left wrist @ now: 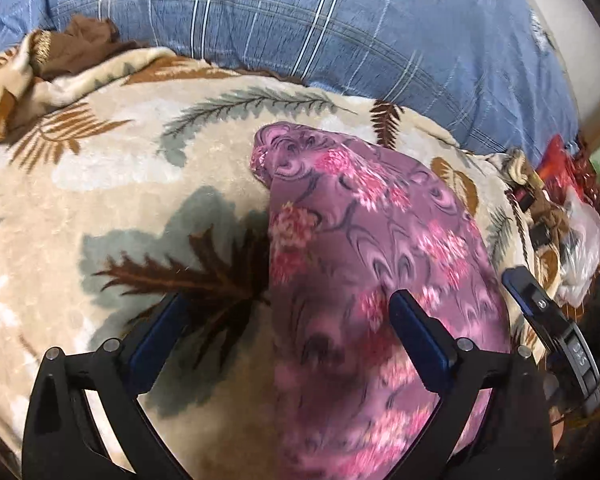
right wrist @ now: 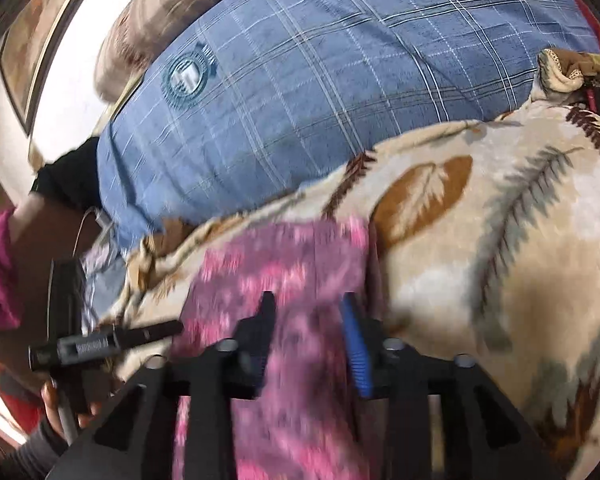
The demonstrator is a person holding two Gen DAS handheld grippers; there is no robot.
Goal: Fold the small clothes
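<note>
Both tools poised over a floral garment on the bed.

The pink floral garment (left wrist: 364, 248) lies flattened on the leaf-print blanket (left wrist: 112, 184), ahead of and partly beneath the left tool (left wrist: 288, 312), whose fingers gape wide and hold nothing. The right tool (right wrist: 310, 312) hangs over the cloth, half open; whether it pinches fabric cannot be told, likely readying a fold.

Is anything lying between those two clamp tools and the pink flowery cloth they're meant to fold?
Nothing visible does. The left gripper hangs open over the edge of the pink flowery cloth, one finger over the cloth, the other over the leaf-print blanket. The right gripper sits directly above the cloth, with no other item between.
</note>
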